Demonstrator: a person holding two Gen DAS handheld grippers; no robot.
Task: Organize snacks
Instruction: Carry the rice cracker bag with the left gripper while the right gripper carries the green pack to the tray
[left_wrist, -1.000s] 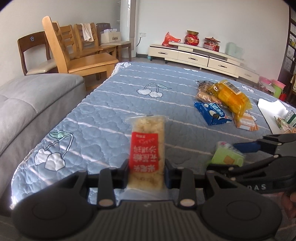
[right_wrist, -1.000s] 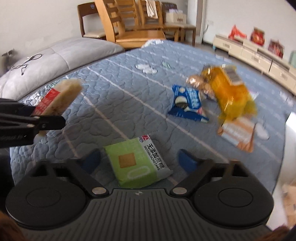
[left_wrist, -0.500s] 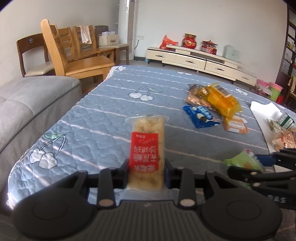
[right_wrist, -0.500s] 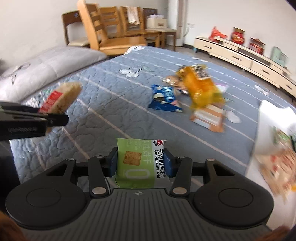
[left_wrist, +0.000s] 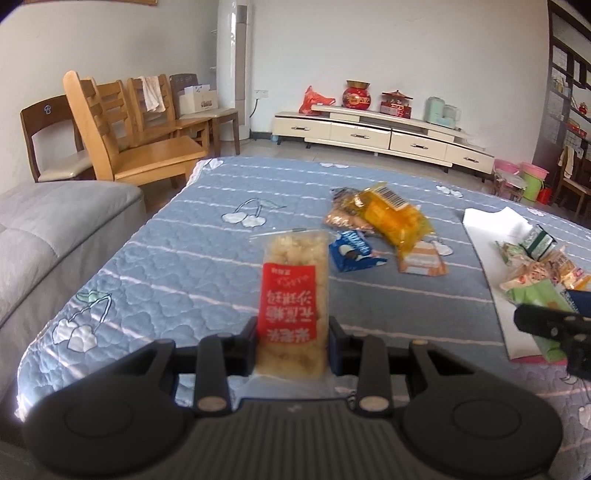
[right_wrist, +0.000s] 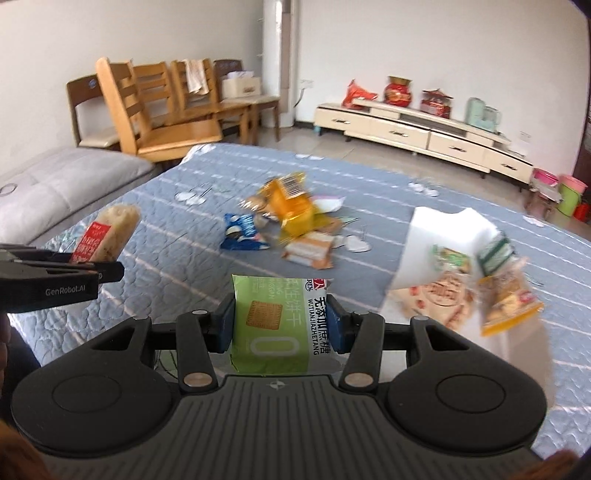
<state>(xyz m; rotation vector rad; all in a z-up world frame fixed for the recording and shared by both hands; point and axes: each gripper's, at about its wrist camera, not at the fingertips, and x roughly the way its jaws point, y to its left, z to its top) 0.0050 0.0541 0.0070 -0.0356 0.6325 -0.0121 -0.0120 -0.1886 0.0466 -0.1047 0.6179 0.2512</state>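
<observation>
My left gripper (left_wrist: 293, 339) is shut on a clear-wrapped rice crisp bar with a red label (left_wrist: 291, 291), held upright above the blue quilt (left_wrist: 184, 258). My right gripper (right_wrist: 280, 325) is shut on a green biscuit packet (right_wrist: 269, 321), lifted off the quilt. In the left wrist view that gripper (left_wrist: 546, 325) shows at the right edge, over a white sheet (left_wrist: 491, 225) bearing several snacks. A yellow bag (left_wrist: 395, 218), a blue packet (left_wrist: 351, 253) and an orange-white packet (left_wrist: 421, 260) lie loose mid-quilt. The right wrist view has the left gripper (right_wrist: 92, 273) with its bar (right_wrist: 107, 236) at far left.
A grey sofa (left_wrist: 48, 229) borders the quilt on the left. Wooden chairs (left_wrist: 140, 147) stand beyond the quilt's far left corner. A low cream cabinet (left_wrist: 369, 133) runs along the back wall. Pink and green buckets (left_wrist: 532, 181) sit at far right.
The right gripper closed on the green packet that lay on the quilt, lifted it and swung right toward the white sheet. The left gripper rose a little, still holding the bar.
</observation>
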